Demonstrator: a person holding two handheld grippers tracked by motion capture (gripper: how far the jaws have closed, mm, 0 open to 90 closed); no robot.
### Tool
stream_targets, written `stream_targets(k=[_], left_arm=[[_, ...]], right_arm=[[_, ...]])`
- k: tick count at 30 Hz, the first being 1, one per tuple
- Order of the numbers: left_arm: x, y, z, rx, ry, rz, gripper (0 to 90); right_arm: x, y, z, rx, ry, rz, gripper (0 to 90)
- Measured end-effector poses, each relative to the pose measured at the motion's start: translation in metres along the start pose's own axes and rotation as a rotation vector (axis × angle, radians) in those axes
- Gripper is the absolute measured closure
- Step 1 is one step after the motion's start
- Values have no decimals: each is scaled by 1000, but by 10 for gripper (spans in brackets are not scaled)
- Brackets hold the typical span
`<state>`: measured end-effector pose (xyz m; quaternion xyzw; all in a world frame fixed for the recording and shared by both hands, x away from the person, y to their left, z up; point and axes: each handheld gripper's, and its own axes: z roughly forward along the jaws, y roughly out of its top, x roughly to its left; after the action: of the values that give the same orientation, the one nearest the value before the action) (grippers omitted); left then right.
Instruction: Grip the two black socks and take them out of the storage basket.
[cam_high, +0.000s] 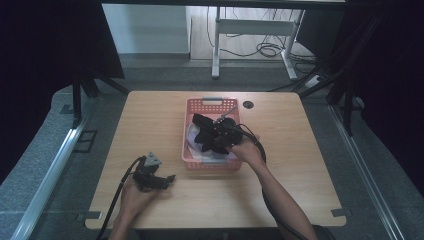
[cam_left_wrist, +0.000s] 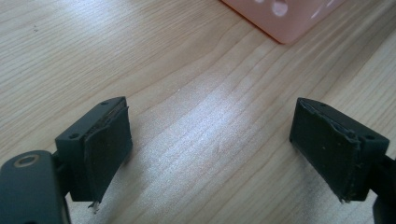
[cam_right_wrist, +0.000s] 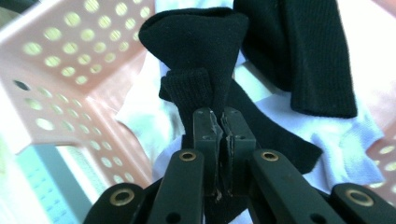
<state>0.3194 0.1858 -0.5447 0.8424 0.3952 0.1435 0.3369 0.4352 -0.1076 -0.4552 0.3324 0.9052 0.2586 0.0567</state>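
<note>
Now, a black sock (cam_right_wrist: 201, 51) pinched in the pink basket (cam_high: 192, 107).
Soft and limp, it bunches at frame centre above white cloth (cam_right_wrist: 140, 112); judged light, best gripped at a thick fold. The right gripper (cam_right_wrist: 220, 128) has its jaws pressed on it. Lower left, the left gripper (cam_high: 170, 178) rests on the table (cam_high: 300, 175), jaws spread.

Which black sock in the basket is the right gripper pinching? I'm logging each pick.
The bunched black sock rising from the shut right gripper; the other black sock lies loose, ungripped, on the white cloth.
</note>
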Motion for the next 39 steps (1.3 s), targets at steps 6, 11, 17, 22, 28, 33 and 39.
stream_targets(k=[6,11,17,22,28,33,39], left_arm=[[0,0,0,-1,-1,-2,126],[0,0,0,-2,-1,-2,126],[0,0,0,-4,0,-2,126],[0,0,0,-4,0,-2,126],[0,0,0,-2,1,0,126],[0,0,0,-2,1,0,126],[0,0,0,-2,1,0,126]], right_arm=[[-2,1,-19,-66,15,14,857],[-3,4,-37,-114,18,12,857],[-4,7,-59,-170,23,5,857],[-6,7,-73,-208,25,10,857],[-9,7,-85,-254,25,12,857],[-10,6,-93,-291,14,13,857],[-15,1,-110,-358,-22,19,857]])
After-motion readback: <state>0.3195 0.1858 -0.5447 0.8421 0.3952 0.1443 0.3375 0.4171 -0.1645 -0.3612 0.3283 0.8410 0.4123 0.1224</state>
